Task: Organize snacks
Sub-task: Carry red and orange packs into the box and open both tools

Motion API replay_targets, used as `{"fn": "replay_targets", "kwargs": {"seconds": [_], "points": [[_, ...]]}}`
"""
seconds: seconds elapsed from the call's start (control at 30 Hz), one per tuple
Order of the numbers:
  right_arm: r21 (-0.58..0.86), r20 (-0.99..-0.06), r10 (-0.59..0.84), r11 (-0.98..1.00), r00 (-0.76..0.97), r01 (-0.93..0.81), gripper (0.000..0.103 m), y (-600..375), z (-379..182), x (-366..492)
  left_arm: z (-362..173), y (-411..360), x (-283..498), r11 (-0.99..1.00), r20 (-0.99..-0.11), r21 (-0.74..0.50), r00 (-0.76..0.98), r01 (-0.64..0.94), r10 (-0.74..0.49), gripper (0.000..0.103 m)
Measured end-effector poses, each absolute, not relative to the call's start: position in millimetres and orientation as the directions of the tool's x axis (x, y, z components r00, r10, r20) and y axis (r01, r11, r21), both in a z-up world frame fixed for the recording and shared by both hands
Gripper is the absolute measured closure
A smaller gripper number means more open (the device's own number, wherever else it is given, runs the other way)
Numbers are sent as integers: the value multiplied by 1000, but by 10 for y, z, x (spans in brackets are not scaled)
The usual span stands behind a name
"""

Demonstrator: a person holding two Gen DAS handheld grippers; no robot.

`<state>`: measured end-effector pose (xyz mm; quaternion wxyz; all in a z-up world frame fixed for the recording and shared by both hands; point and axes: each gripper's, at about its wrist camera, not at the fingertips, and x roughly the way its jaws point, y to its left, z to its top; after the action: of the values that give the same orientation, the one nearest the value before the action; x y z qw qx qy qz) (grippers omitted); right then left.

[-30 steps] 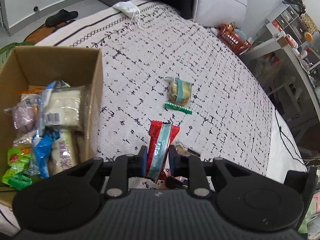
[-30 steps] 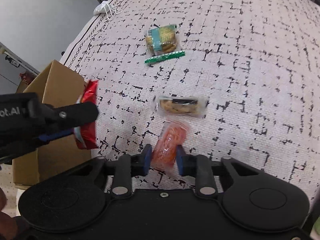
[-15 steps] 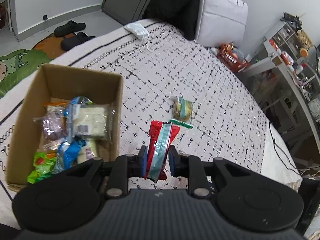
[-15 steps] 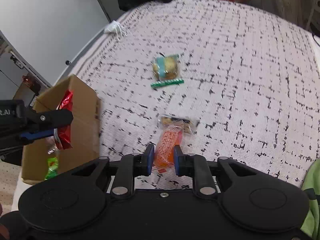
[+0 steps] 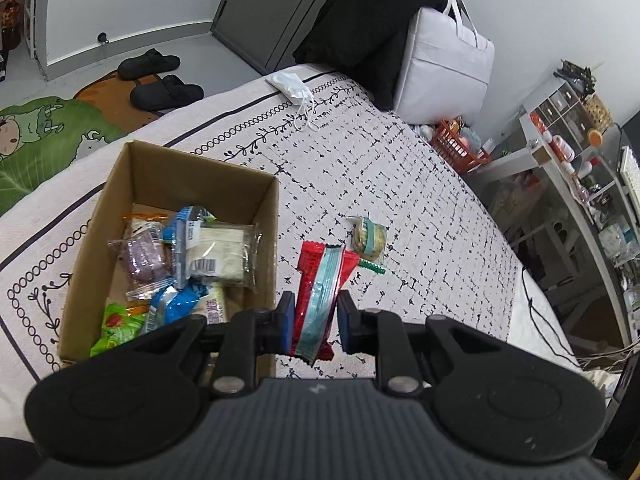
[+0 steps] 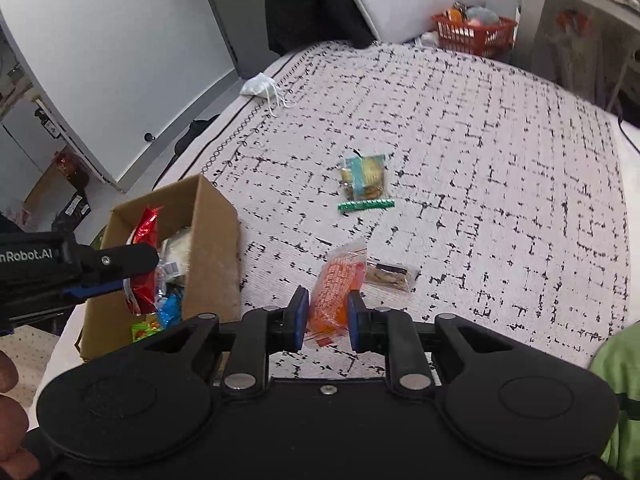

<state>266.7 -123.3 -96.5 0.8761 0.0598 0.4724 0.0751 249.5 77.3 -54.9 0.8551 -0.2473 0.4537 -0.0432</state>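
Observation:
My left gripper (image 5: 314,322) is shut on a red and light-blue snack packet (image 5: 320,292), held in the air beside the right wall of the cardboard box (image 5: 268,216). The box holds several wrapped snacks. In the right wrist view the left gripper (image 6: 116,268) holds the red packet (image 6: 142,260) over the box (image 6: 216,248). My right gripper (image 6: 328,316) is shut on an orange snack packet (image 6: 336,288), lifted above the bedspread. A cookie packet with a green strip (image 6: 362,180) and a clear biscuit packet (image 6: 390,274) lie on the bedspread.
A white face mask (image 5: 288,84) lies at the far edge of the patterned bedspread (image 6: 500,184). A white bag (image 5: 444,60) and black clothes stand behind it. A red basket (image 6: 472,34) and shelves are at the right. Slippers (image 5: 160,80) are on the floor.
Both grippers have risen from the bedspread with their packets. The left gripper has moved left towards the box, which now shows its whole inside.

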Motion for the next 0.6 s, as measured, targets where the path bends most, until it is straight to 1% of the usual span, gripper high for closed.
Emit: {"fn": "replay_targets", "kwargs": {"seconds": [0.27,0.6], "points": [[158,-800,189,982,570,-104,82,-981,-780,2638,-496,1050,2405,858,-737,-486,606,-165,-301,82],[149,-788,206,978,580,-145,83,-587,-697,2649,-585,1484,2344,837,-738,-503,612,-216,-285,82]]}}
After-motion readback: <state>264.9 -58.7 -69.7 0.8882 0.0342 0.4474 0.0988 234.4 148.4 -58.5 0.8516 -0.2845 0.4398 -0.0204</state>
